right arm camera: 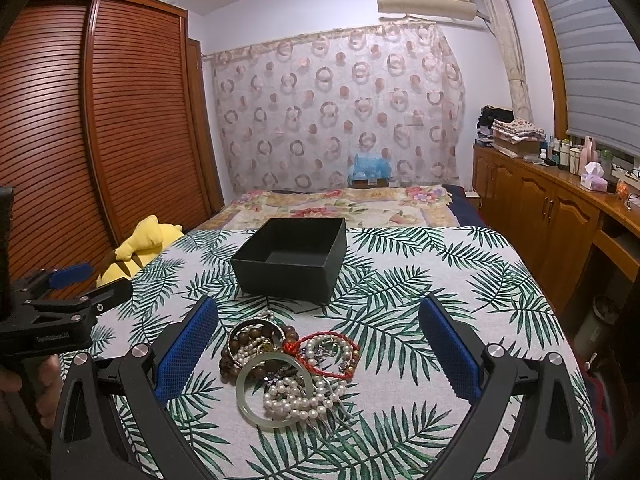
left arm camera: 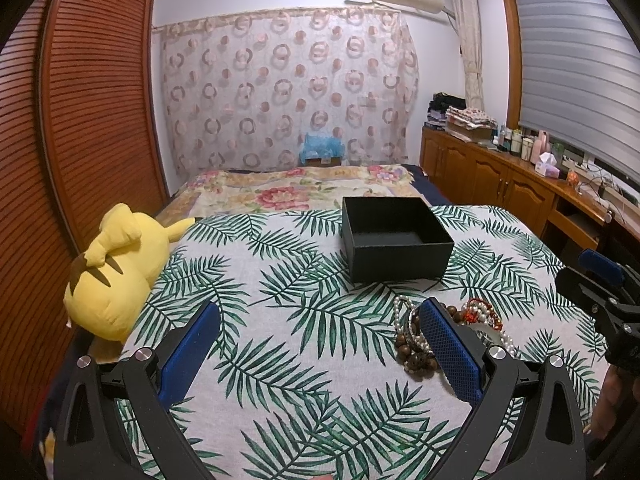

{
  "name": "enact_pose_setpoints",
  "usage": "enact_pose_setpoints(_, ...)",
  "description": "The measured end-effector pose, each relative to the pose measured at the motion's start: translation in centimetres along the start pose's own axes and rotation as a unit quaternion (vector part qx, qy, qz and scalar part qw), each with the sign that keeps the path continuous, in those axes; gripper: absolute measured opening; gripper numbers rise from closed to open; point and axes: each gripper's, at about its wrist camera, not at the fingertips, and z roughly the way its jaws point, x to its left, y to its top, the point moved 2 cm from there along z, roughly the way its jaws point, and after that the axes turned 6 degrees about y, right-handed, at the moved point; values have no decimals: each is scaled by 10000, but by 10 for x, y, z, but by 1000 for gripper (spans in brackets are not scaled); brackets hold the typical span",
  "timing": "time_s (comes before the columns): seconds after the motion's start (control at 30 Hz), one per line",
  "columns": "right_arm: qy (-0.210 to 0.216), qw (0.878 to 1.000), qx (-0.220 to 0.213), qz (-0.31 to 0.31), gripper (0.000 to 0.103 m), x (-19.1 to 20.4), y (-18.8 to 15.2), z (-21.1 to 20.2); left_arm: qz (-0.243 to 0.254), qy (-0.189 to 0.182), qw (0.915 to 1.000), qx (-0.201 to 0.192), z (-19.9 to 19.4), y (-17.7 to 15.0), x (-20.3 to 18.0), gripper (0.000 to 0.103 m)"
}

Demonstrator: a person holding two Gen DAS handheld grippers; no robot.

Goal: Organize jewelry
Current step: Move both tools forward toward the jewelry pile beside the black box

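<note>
The cloth is bare around the box, up to its far edge. The jewelry lies just in front of the box, between the spread fingers of the right gripper. The left gripper is also spread, with the jewelry beside its right finger.

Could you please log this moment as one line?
left gripper: open, empty | right gripper: open, over jewelry pile | black box: empty | stage: pre-grasp

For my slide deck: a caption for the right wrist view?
Open right gripper hovers over tangled pile of bead and pearl jewelry before empty black square box.
</note>
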Motion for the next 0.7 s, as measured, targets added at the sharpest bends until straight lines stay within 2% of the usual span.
enact_pose_setpoints(0.37, -155, 9990, 391, -132, 101, -20, -20, 11, 245, -553, 9968, 515, 25, -18, -15, 96)
enact_pose_setpoints(0.63, -190, 9976, 582, -310, 101, -33, -37, 15, 456, -1073, 9902, 770, 37, -28, -36, 96)
enact_pose_setpoints(0.7, -153, 9973, 670, -274, 101, -37, -39, 15, 512, -1230, 9876, 830, 40, -31, -42, 93)
